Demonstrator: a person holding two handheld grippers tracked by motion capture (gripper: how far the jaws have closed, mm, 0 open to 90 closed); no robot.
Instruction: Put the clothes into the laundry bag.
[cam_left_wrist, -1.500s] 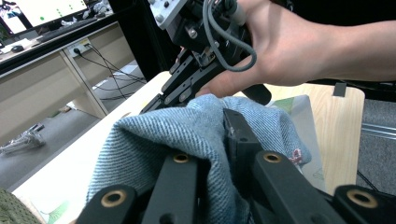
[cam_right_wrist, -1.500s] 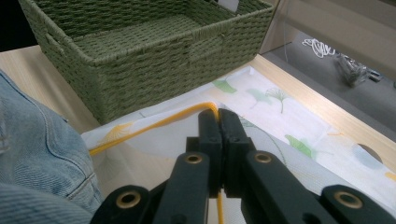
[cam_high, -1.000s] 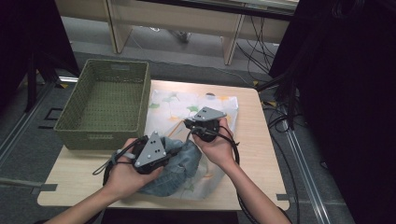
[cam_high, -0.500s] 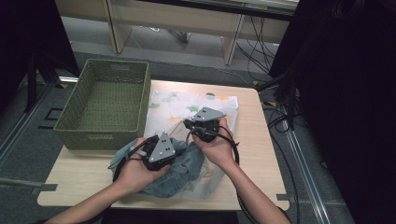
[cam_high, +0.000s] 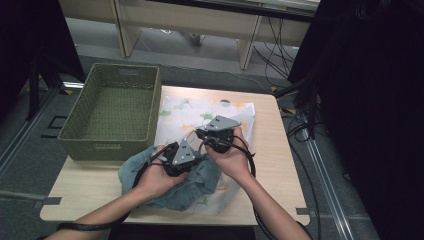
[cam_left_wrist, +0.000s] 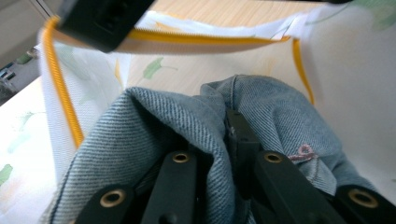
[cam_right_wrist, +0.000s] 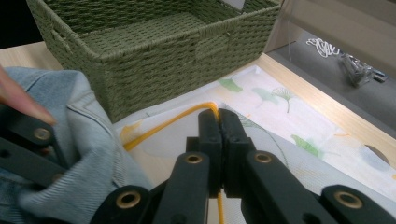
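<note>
A blue denim garment (cam_high: 185, 192) lies bunched at the table's front, partly on a white leaf-print mesh bag (cam_high: 200, 112) with a yellow edge. My left gripper (cam_high: 192, 159) is shut on a fold of the denim (cam_left_wrist: 154, 126), its jaws (cam_left_wrist: 224, 135) pointing into the bag's open mouth. The yellow edge (cam_left_wrist: 210, 39) arches above the denim. My right gripper (cam_high: 204, 134) is shut on that yellow edge (cam_right_wrist: 163, 123) and holds it lifted; its jaws (cam_right_wrist: 218, 123) are pressed together on the trim. The denim (cam_right_wrist: 84, 140) bulges just left of them.
A green woven basket (cam_high: 112, 105) stands empty at the table's left, its wall (cam_right_wrist: 154, 51) close behind the bag. The wooden table (cam_high: 272, 150) shows bare wood at the right. Cables lie on the floor beyond the far edge.
My left hand has carried the denim rightward and down, up to the bag's mouth beside the right gripper. The right hand has stayed where it was.
</note>
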